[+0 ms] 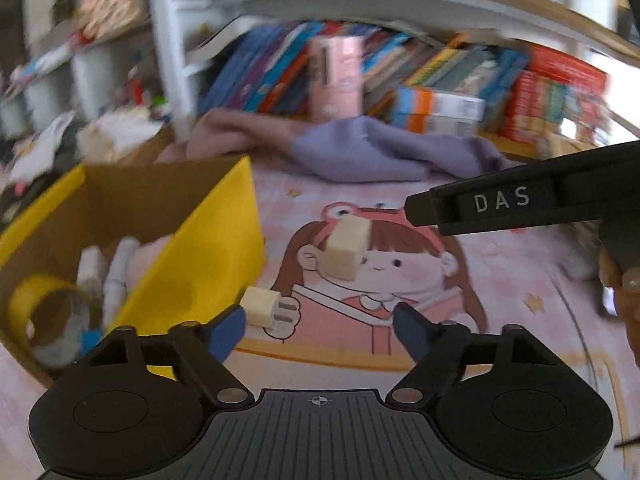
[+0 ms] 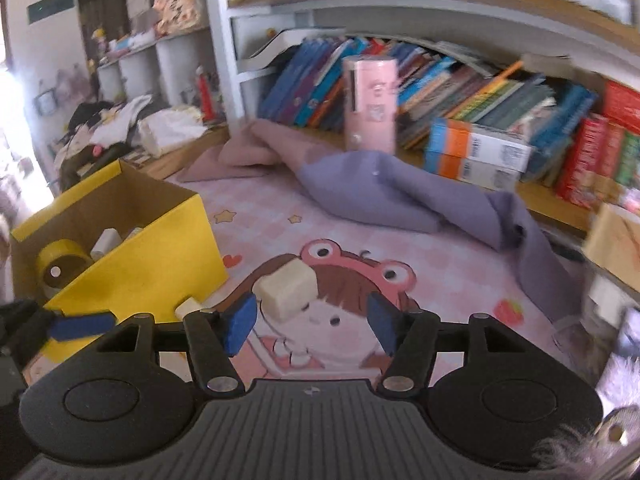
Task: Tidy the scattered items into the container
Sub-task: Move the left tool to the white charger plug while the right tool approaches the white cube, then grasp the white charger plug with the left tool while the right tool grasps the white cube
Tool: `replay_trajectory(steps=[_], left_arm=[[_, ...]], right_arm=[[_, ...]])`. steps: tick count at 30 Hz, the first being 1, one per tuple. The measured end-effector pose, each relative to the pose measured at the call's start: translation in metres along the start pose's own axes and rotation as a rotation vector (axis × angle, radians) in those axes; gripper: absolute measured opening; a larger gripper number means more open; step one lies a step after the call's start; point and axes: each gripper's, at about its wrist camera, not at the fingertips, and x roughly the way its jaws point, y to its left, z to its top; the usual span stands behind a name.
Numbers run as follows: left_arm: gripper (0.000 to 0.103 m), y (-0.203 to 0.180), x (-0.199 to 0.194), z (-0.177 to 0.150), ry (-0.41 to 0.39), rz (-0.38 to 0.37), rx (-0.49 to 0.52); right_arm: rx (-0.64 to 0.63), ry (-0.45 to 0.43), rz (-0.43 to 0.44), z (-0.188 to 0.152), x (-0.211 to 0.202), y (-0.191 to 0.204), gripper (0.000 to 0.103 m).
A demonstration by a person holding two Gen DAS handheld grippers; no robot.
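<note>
A yellow cardboard box (image 1: 208,248) (image 2: 152,264) stands open at the left on a pink cartoon mat (image 1: 500,292); inside lie a yellow tape roll (image 1: 28,300) (image 2: 64,258) and several pale items. A cream two-pronged plug (image 1: 264,306) (image 2: 188,307) lies beside the box's near corner. A cream block (image 1: 346,250) (image 2: 286,290) rests on the mat's cartoon face. My left gripper (image 1: 320,328) is open, its left finger just behind the plug. My right gripper (image 2: 312,322) is open, with the block just ahead of its left finger. The right gripper's black body (image 1: 500,204) reaches in from the right.
A purple cloth (image 1: 380,152) (image 2: 380,192) is heaped at the mat's far side. Behind it stand a pink cylinder (image 2: 370,104), stacked orange-and-blue cartons (image 2: 476,156) and a low shelf of books (image 2: 520,92). Clutter fills the far left.
</note>
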Motion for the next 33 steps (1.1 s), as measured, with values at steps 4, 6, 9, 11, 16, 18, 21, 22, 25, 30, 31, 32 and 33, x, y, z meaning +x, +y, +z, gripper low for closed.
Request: replay_trajectory(steps=[4,6,9,11,16,18,21,22,25,30,31,32,33], left_arm=[[0.078,-0.002,0.025,0.001,-0.03,0.125,-0.15],[0.077,-0.004,0.035,0.0,-0.027,0.155,-0.218],[0.077,-0.007,0.049,0.001,-0.014,0.196,-0.266],[0.077,-0.005,0.057,0.002,0.004,0.231,-0.305],[0.072,0.004,0.076,-0.002,0.042,0.319,-0.389],[0.071,0.004,0.083,-0.002,0.062,0.325,-0.407],[0.07,0.005,0.09,-0.001,0.07,0.335,-0.439],[0.069,0.005,0.09,0.0,0.067,0.34,-0.446],[0.059,0.004,0.092,0.0,0.057,0.353,-0.456],[0.037,0.005,0.095,0.001,0.035,0.364,-0.434],[0.033,0.005,0.095,0.002,0.034,0.357,-0.427],[0.031,0.006,0.093,0.001,0.035,0.34,-0.42],[0.025,0.006,0.093,0.002,0.037,0.322,-0.413]], right_arm=[[-0.042,0.034,0.045,0.016,0.033,-0.008,0.059],[-0.056,0.047,0.064,0.021,0.046,-0.009,0.059],[-0.081,0.075,0.094,0.025,0.064,-0.009,0.059],[-0.098,0.096,0.112,0.024,0.075,-0.008,0.059],[-0.097,0.15,0.159,0.024,0.1,-0.011,0.06],[-0.085,0.181,0.185,0.026,0.11,-0.012,0.061],[-0.064,0.219,0.215,0.028,0.124,-0.01,0.062],[-0.062,0.228,0.222,0.029,0.128,-0.009,0.062],[-0.069,0.24,0.219,0.029,0.138,-0.006,0.063],[-0.06,0.263,0.223,0.023,0.144,-0.014,0.054],[-0.052,0.26,0.233,0.022,0.142,-0.017,0.053],[-0.047,0.257,0.235,0.022,0.14,-0.019,0.05],[-0.045,0.255,0.234,0.022,0.138,-0.02,0.049]])
